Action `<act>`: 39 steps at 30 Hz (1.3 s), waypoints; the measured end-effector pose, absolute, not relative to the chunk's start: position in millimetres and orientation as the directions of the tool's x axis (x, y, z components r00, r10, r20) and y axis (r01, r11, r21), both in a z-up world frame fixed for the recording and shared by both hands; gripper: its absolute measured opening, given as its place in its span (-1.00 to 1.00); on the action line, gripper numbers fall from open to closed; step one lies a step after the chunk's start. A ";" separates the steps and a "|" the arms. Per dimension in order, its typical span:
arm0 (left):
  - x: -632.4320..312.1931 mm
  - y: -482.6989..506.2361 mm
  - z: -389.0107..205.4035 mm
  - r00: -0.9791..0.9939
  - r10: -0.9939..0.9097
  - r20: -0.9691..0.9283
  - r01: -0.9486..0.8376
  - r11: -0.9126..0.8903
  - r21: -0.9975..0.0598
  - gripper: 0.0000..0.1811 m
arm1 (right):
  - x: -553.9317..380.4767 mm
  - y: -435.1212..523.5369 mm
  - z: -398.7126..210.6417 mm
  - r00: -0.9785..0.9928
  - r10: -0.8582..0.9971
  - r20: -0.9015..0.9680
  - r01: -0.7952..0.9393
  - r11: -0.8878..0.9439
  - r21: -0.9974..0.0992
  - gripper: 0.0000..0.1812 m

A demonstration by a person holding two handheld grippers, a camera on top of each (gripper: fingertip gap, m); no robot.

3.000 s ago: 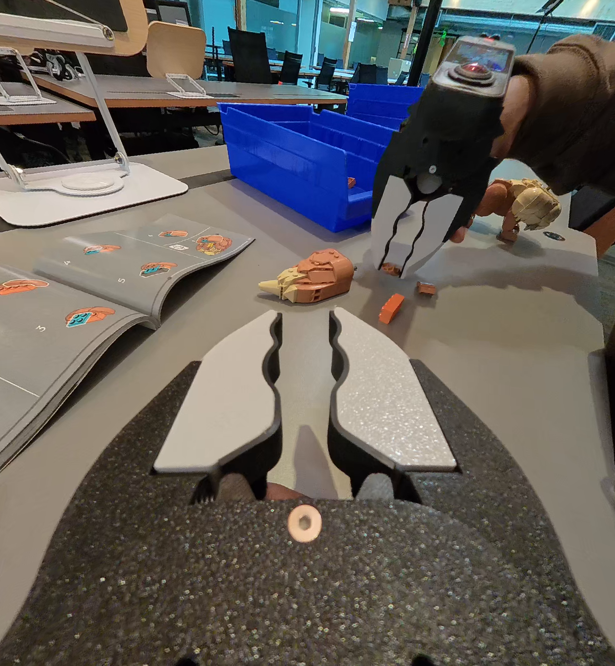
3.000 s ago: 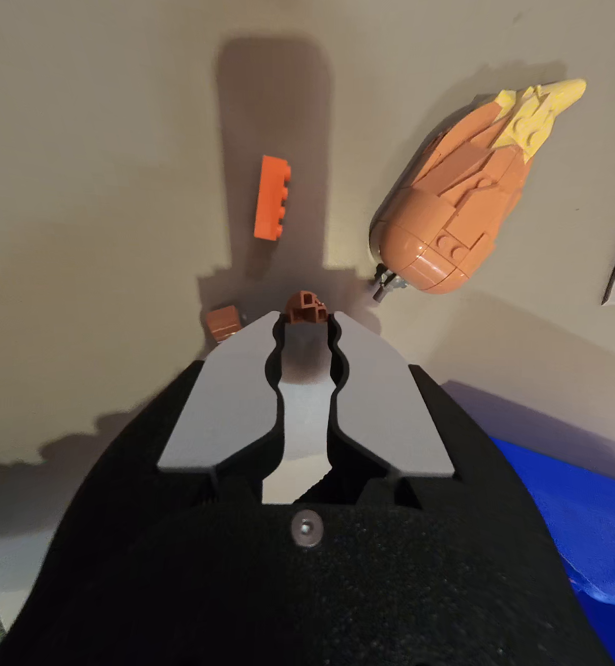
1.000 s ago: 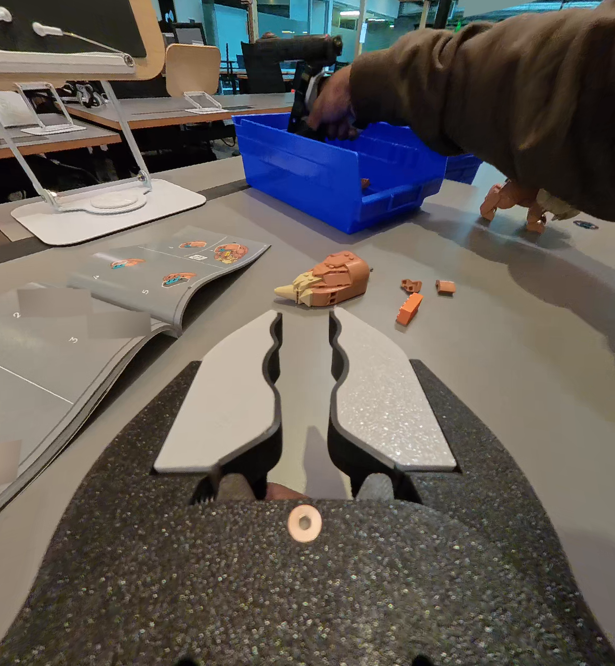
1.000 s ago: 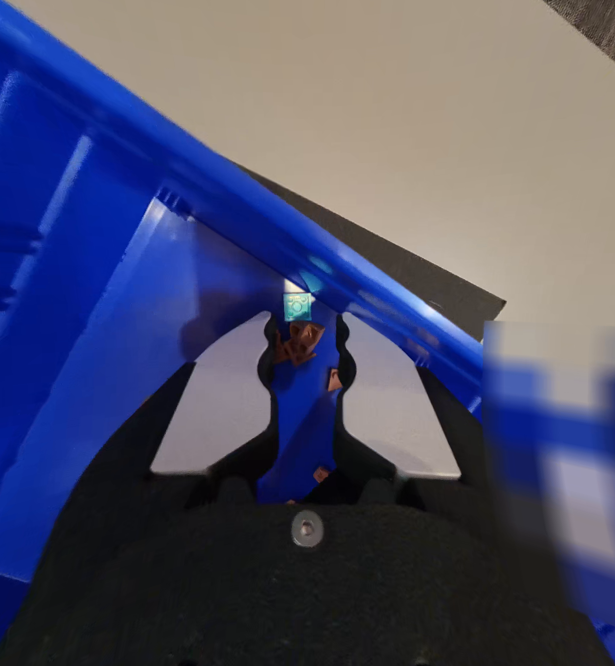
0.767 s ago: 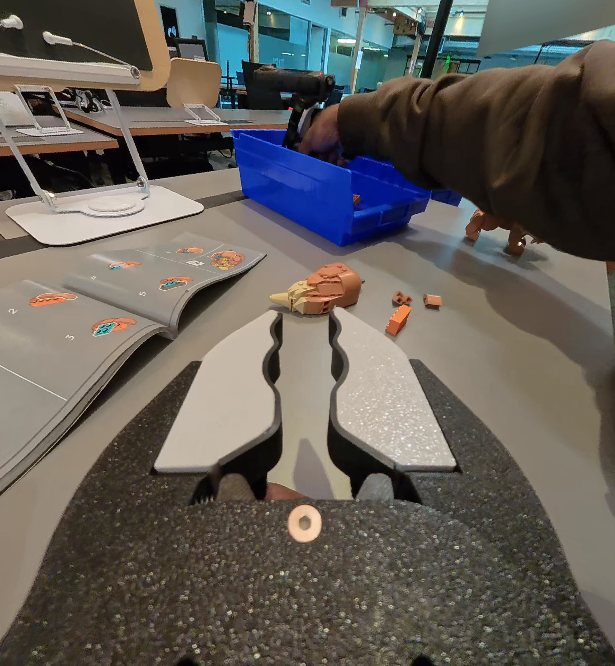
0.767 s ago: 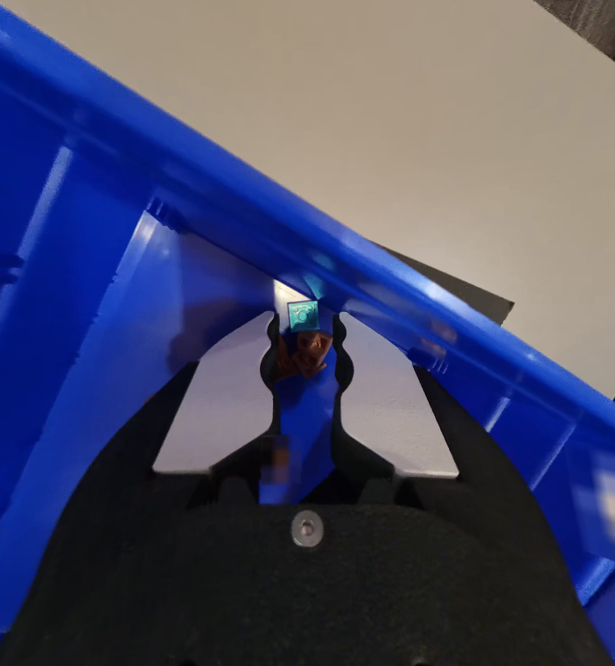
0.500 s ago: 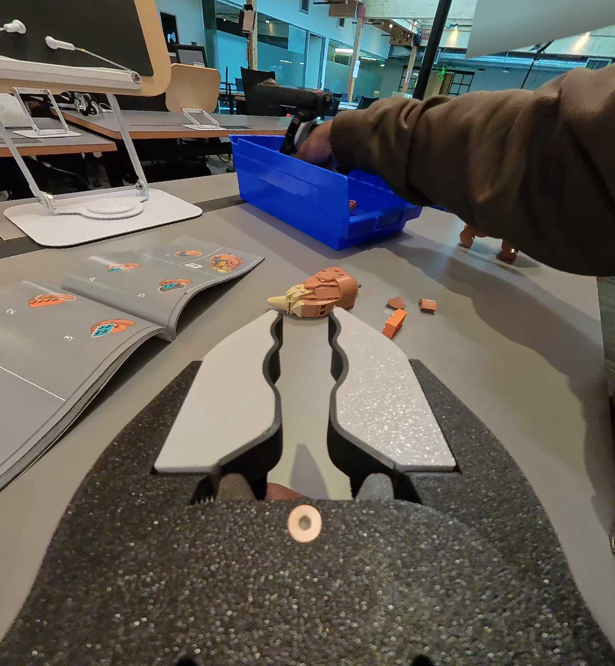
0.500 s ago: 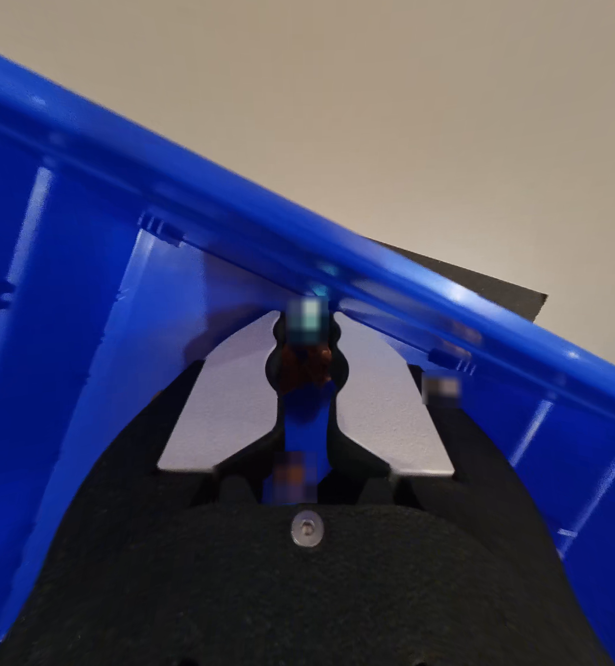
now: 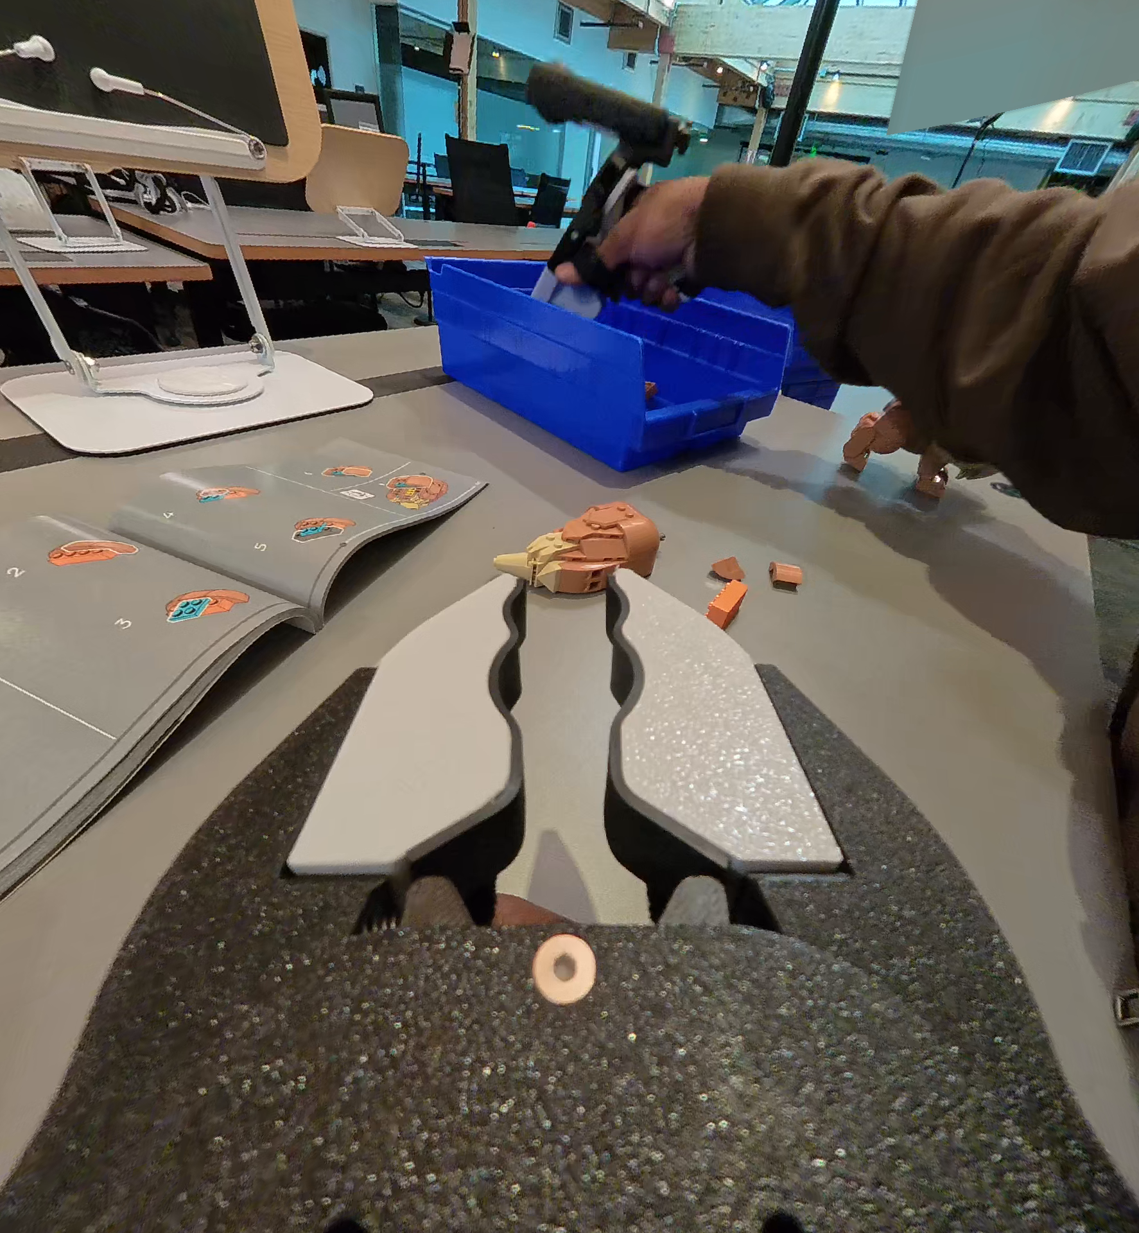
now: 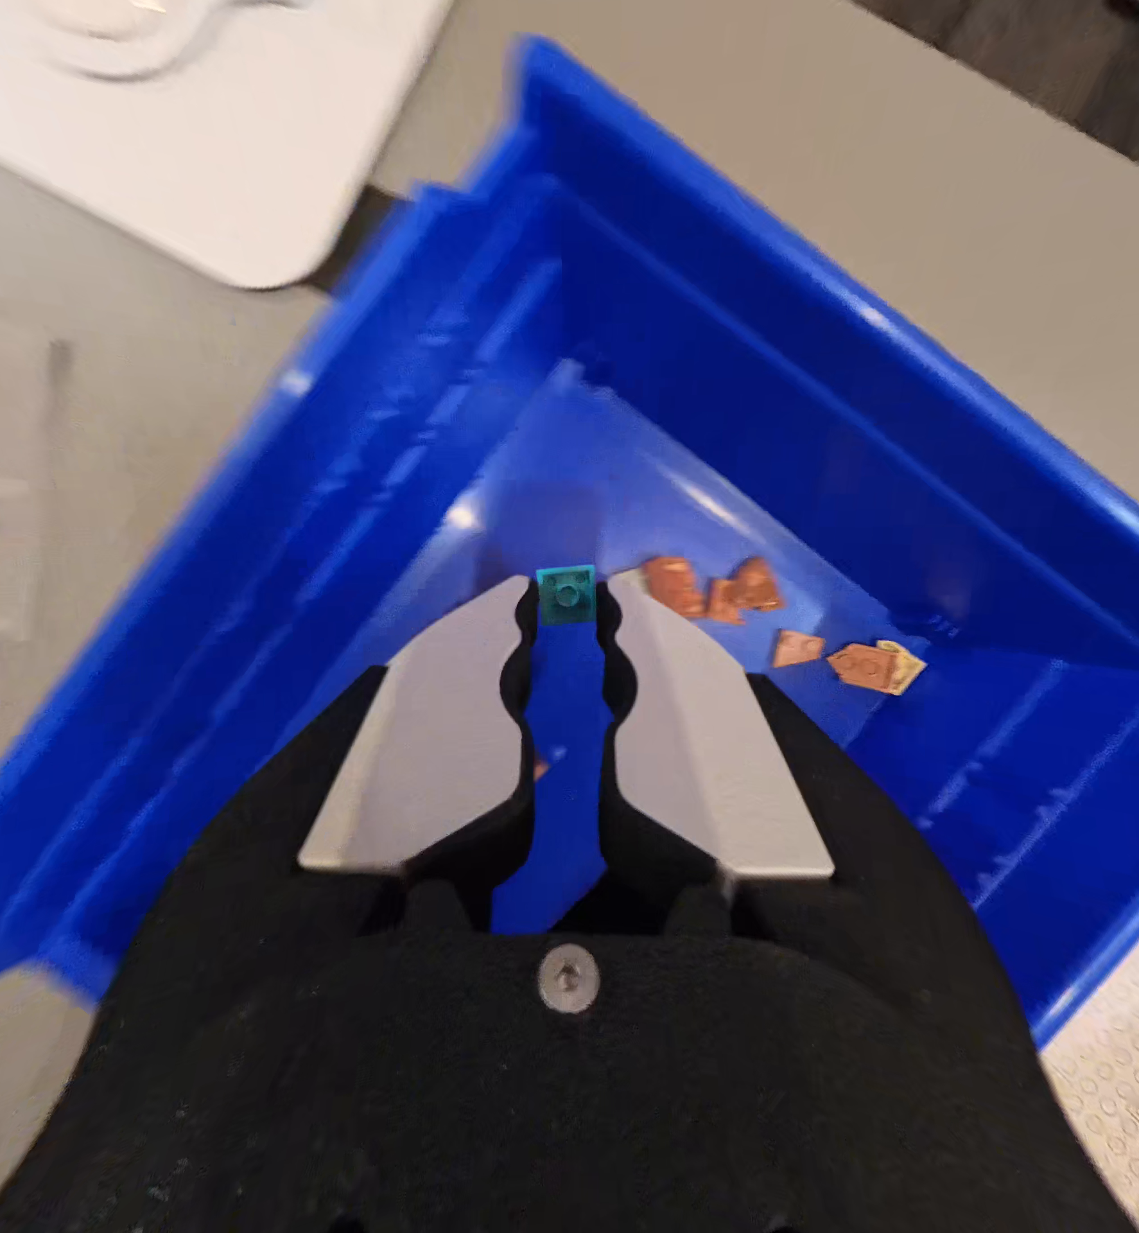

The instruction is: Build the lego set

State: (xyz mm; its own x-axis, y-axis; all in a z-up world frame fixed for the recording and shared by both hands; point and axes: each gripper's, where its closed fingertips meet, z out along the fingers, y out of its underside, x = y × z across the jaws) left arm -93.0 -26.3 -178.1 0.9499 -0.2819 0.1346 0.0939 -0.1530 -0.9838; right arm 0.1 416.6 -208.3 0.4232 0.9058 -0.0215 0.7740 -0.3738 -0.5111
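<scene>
Above the blue bin point(image 10: 854, 373), the right gripper point(image 10: 565, 600) pinched a teal plate point(image 10: 565, 602), brown pieces point(image 10: 720, 594) at 2 o'clock; the left gripper point(image 9: 563, 587) stood open, the brick head point(image 9: 593, 548) at 12.

A teal plate point(image 10: 565, 602) is seen at frame centre, orange-brown pieces point(image 10: 713, 595) at right, inside a bright blue bin point(image 10: 887, 373).

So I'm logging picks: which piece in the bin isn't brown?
The teal square plate, pinched at the right gripper tips; the loose pieces beside it are reddish-brown.
</scene>
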 end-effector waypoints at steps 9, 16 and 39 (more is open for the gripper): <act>-90.0 -26.3 -178.1 0.951 -0.286 0.119 0.077 -0.154 -0.985 -0.75 | 8.4 145.9 -174.6 -0.169 0.980 -0.106 0.782 0.068 -0.619 -0.82; -88.5 -27.3 -180.3 0.955 -0.280 0.097 0.054 -0.156 -0.986 -0.76 | 45.8 38.3 -250.2 -0.388 0.921 -0.048 0.831 0.326 -0.451 -0.82; -87.3 -26.3 -186.7 0.956 -0.280 0.091 0.040 -0.183 -0.982 -0.76 | 58.0 33.9 -274.1 -0.374 0.925 -0.069 0.854 0.315 -0.414 -0.80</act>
